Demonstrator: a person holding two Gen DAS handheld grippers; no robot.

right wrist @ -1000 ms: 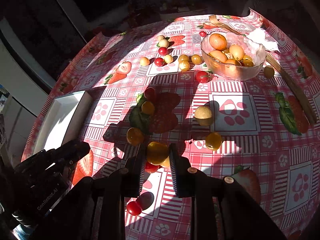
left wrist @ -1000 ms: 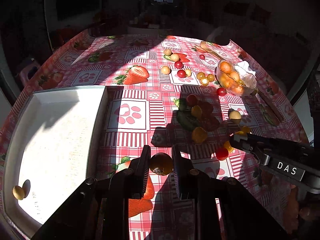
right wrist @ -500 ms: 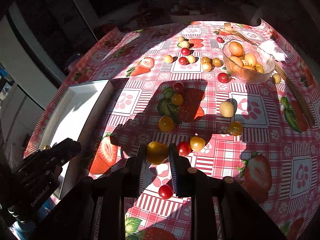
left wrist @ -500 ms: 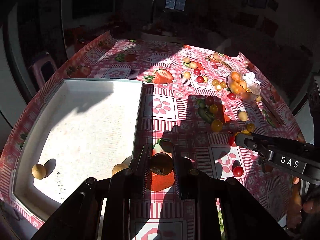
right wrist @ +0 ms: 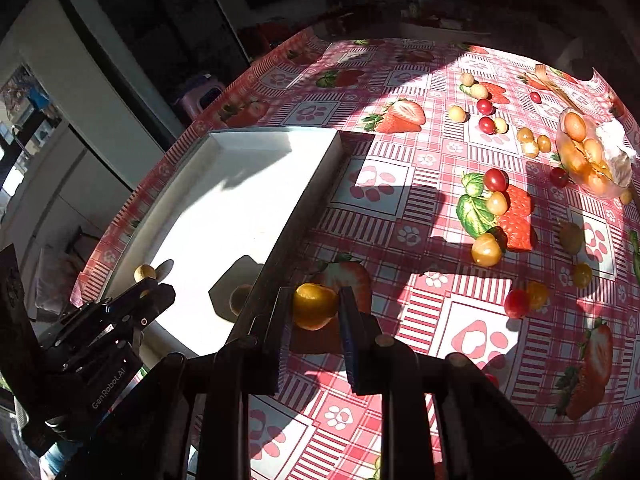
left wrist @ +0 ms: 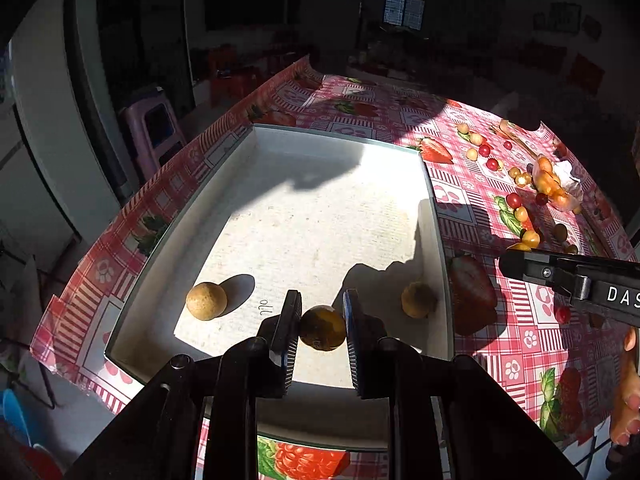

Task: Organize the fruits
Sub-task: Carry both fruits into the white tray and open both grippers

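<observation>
Your left tongs (left wrist: 322, 330) are clamped on a dark, round brownish fruit (left wrist: 322, 328) and hang over the near end of the white tray (left wrist: 434, 216). Your right tongs (right wrist: 315, 312) are clamped on a smooth orange fruit (right wrist: 315, 306) above the desk (right wrist: 400, 360), just beside the tray's right wall (right wrist: 308, 200).

The tray is a shallow white rectangle with low upright walls and a matt, faintly grained floor, lying along the desk's left edge. Two fruits lie in it: a rough tan ball (left wrist: 206, 301) in sunlight at the near left, and a duller yellow-brown one (left wrist: 418, 300) in shadow against the right wall.

Near the desk's far right corner stands a clear bowl (right wrist: 614, 188), glassy and rounded, holding several orange and yellow oval fruits (right wrist: 575, 127); something white and crumpled (right wrist: 616, 148) sits at its far side.

The desk wears a glossy red-and-white checked cloth printed with strawberries and paw marks. Loose on it, between tray and bowl, are small shiny red tomatoes (right wrist: 495, 180) and pale yellow round fruits (right wrist: 486, 252), scattered well apart from the tray.
</observation>
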